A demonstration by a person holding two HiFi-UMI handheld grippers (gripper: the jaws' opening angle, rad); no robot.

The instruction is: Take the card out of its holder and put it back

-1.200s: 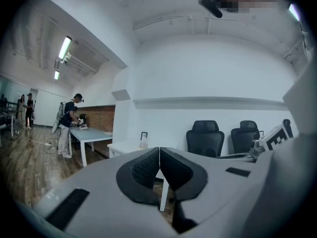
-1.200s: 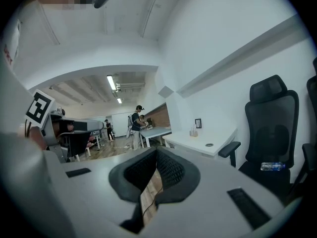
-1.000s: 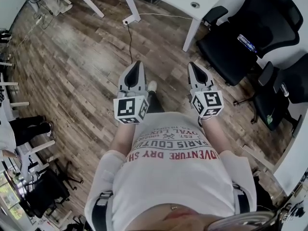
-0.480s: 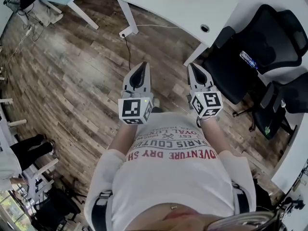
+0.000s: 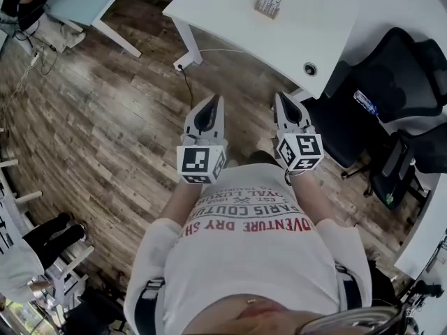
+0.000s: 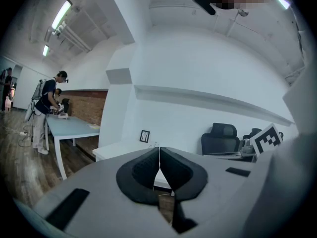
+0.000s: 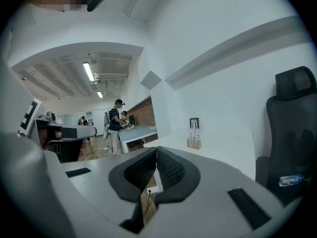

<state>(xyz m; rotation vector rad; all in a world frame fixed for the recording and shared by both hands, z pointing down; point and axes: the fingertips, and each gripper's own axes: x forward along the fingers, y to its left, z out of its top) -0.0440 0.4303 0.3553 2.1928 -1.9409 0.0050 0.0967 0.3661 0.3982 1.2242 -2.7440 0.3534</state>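
Mid-frame, the left hand-held gripper (image 5: 212, 101) and right hand-held gripper (image 5: 282, 98) are closed, empty; the card holder (image 5: 269, 5) stands on the worktop (image 5: 223, 12) above.

Far off on the white table (image 5: 335, 26), which the top edge cuts short, the holder (image 5: 269, 5) is too small to show what it carries; the right gripper view brings the holder (image 7: 193, 142) no clearer. The black chair (image 5: 391, 68) at right runs out of frame. A bystander (image 5: 49, 237) at near left is cut by the edge. The wearer's legs lie mostly hidden beneath the shirt (image 5: 244, 250).
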